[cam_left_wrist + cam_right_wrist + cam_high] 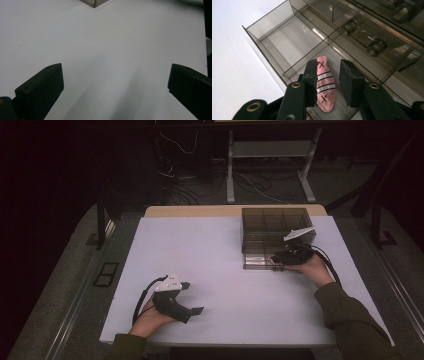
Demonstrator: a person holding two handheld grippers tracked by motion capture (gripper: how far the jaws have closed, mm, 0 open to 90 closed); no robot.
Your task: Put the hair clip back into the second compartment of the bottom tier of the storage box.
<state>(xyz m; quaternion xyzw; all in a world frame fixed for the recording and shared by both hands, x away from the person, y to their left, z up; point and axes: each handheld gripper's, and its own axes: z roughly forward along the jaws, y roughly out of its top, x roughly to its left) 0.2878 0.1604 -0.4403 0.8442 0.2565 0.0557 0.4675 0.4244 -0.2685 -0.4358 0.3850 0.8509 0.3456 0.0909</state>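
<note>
A pink fish-shaped lure [325, 86] with white stripes and two black X marks lies in a near compartment of a smoky clear divided box [269, 27]. My right gripper [329, 65] straddles the lure with its jaws apart. The left jaw touches the lure's edge and a gap remains at the right jaw. In the high view the right gripper [275, 260] reaches into the front of the box [270, 222] at the table's right rear. My left gripper [194, 297] rests open near the front left, with nothing between its jaws [116, 80].
The white table [200, 250] stretches bare between the two hands. A corner of the box [93, 2] shows far ahead of the left gripper. A clear latch piece [362, 37] sits on the box behind the compartments. Cables and a stand's legs [230, 170] lie on the dark floor beyond.
</note>
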